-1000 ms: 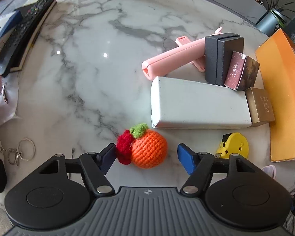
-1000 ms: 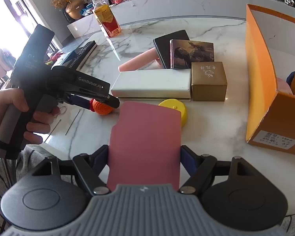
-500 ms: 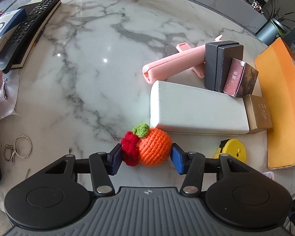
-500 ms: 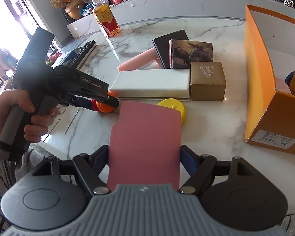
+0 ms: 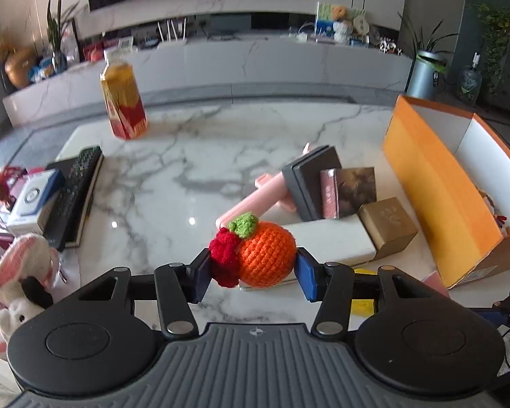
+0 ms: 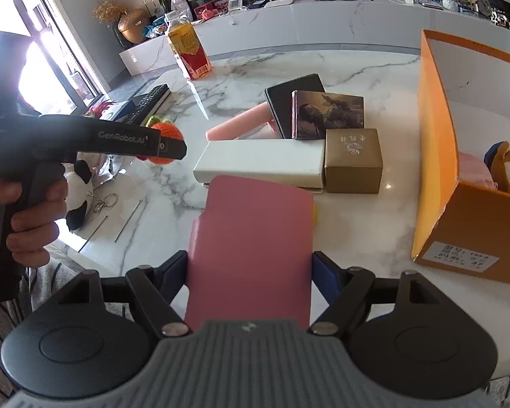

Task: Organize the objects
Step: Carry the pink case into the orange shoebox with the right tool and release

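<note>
A white box, gold box and orange carton crowd the marble table's right side. Above it, apparently lifted clear, the left gripper pinches a crocheted orange; the right gripper clamps a pink card.

— Where does the long flat case lie on the counter?

— Mid-frame in the right wrist view, with the small cube box touching its right end. Two book-like boxes lean behind them.

— And the big open carton?

— At the right edge, a stuffed toy inside. The drink bottle stands upper left, the remote below it.
</note>
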Demonstrator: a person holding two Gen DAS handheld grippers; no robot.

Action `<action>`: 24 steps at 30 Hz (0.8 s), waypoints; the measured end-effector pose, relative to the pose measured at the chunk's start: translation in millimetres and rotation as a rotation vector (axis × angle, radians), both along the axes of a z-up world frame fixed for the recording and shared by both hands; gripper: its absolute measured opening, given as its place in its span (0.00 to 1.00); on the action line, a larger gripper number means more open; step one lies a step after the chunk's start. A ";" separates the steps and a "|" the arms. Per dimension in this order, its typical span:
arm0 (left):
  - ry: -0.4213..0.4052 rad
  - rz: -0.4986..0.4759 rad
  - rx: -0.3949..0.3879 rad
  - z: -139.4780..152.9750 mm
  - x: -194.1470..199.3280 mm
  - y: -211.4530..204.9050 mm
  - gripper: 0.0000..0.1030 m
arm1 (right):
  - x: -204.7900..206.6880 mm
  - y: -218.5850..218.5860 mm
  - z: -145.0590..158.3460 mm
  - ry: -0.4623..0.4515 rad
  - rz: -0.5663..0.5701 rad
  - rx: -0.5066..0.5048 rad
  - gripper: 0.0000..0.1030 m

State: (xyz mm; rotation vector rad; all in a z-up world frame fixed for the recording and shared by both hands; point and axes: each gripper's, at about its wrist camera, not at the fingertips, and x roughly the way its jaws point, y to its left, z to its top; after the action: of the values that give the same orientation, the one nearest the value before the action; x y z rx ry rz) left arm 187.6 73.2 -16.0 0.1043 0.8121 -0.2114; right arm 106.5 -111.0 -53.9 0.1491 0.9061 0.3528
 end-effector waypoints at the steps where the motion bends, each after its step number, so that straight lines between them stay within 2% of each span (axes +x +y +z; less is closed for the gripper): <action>1: -0.019 0.002 -0.005 4.9 -5.2 -2.9 0.58 | -1.4 -1.2 3.2 -0.010 -0.001 -0.002 0.76; 4: -0.062 0.027 -0.036 15.6 -20.9 -9.6 0.58 | -7.1 -4.8 13.3 -0.052 -0.005 -0.011 0.76; 9: -0.143 0.047 -0.026 28.1 -49.3 -22.8 0.58 | -16.2 -16.0 29.2 -0.121 -0.012 -0.020 0.76; 15: -0.205 0.065 -0.075 40.1 -79.5 -33.0 0.58 | -32.8 -35.7 47.0 -0.207 -0.049 -0.056 0.76; 22: -0.251 0.068 -0.152 40.6 -106.8 -45.4 0.58 | -60.9 -68.3 58.3 -0.293 -0.099 -0.085 0.76; 24: -0.261 0.058 -0.143 37.8 -113.0 -52.3 0.58 | -68.4 -77.3 59.8 -0.299 -0.126 -0.089 0.76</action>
State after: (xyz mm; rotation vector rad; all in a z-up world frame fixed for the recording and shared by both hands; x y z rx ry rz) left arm 74.6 20.8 21.9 -0.0258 0.5371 -0.1956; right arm 38.1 -188.3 5.9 0.0688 0.6118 0.2099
